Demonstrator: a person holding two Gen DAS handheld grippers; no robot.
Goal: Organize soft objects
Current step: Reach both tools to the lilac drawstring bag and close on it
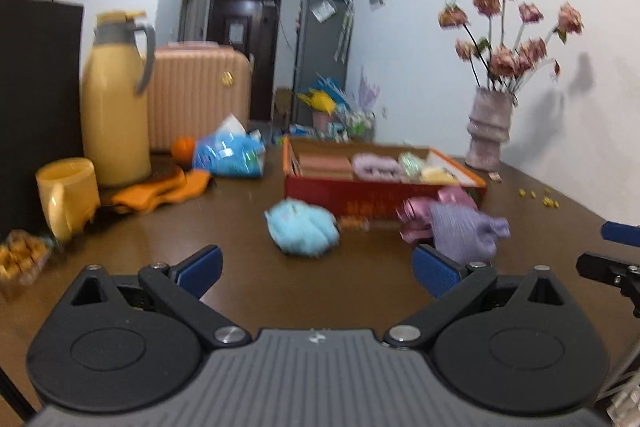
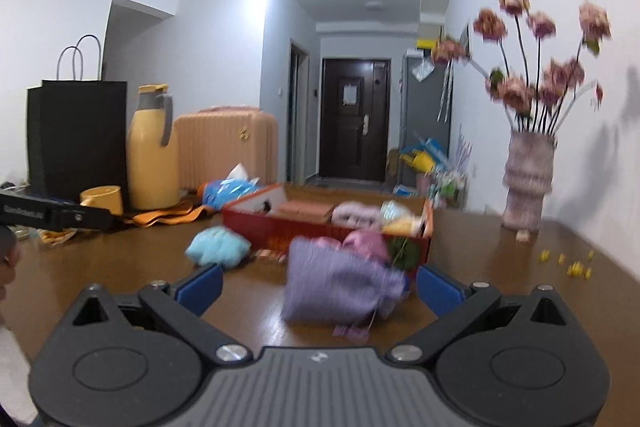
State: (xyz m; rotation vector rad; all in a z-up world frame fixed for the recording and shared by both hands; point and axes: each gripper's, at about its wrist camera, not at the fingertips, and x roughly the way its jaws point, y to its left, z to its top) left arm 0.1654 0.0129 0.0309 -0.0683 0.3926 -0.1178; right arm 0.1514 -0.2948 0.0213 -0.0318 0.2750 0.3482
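A red cardboard box (image 1: 320, 191) (image 2: 256, 223) stands mid-table with a folded brown cloth (image 1: 325, 165), a pink towel (image 1: 376, 167) and pale soft items inside. In front of it lie a light blue fluffy cloth (image 1: 303, 227) (image 2: 218, 247), a lilac knitted cloth (image 1: 466, 231) (image 2: 338, 289) and a pink satin item (image 1: 418, 219) (image 2: 366, 243). My left gripper (image 1: 318, 269) is open, short of the blue cloth. My right gripper (image 2: 318, 287) is open, with the lilac cloth lying between its blue fingers (image 2: 438, 289), untouched as far as I can see. Both views are blurred.
At the left stand a yellow thermos (image 1: 114, 103), a yellow mug (image 1: 68, 195), an orange cloth (image 1: 160, 193), a black paper bag (image 1: 38, 87) and a blue packet (image 1: 230, 153). A vase of dried flowers (image 1: 490, 131) sits at the right wall. Yellow crumbs (image 1: 540, 197) dot the table.
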